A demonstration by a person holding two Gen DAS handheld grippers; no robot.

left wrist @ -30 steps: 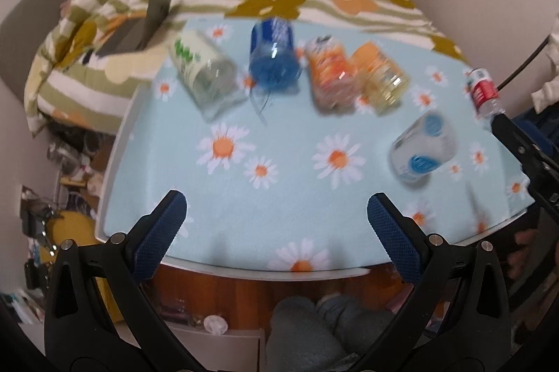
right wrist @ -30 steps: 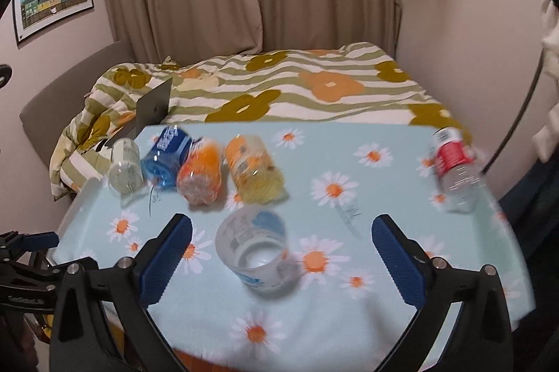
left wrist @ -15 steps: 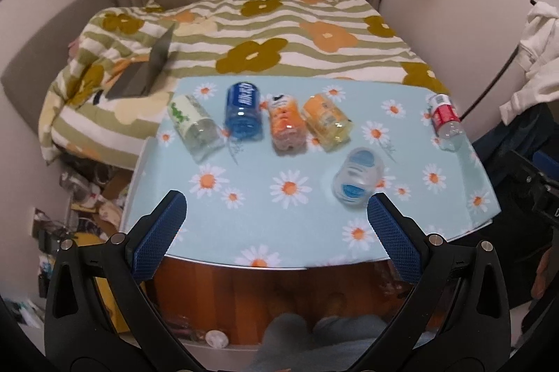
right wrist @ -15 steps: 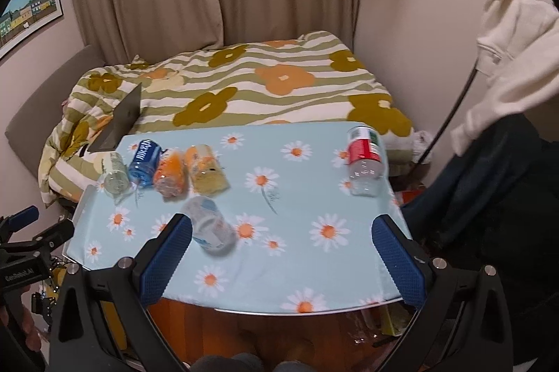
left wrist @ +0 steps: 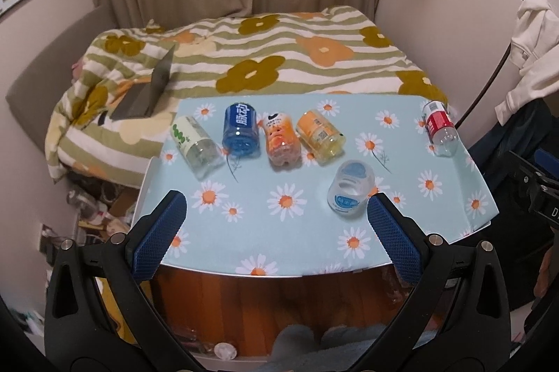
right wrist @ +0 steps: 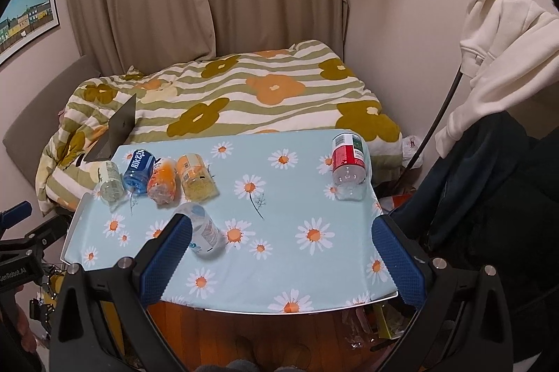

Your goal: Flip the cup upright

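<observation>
A clear plastic cup with blue labels (left wrist: 351, 189) lies on its side on the daisy-print table (left wrist: 297, 232); in the right wrist view the cup (right wrist: 204, 228) is partly behind my left finger. A row of cut bottle cups lies on its side behind it: green-label (left wrist: 195, 141), blue (left wrist: 241, 130), orange (left wrist: 281, 141), yellow (left wrist: 319, 136). A red-label one (left wrist: 440, 132) lies at the far right edge. My left gripper (left wrist: 276, 228) and right gripper (right wrist: 279, 253) are both open and empty, held back over the table's near edge.
A bed with a flowered striped quilt (left wrist: 279, 57) stands behind the table, with a laptop (left wrist: 150, 92) on it. Clothes (right wrist: 499, 50) hang at the right. Clutter lies on the floor at the left (left wrist: 101, 211).
Both grippers have pulled back and up from the table, so the cups look smaller and farther. The clear cup lies on its side throughout.
</observation>
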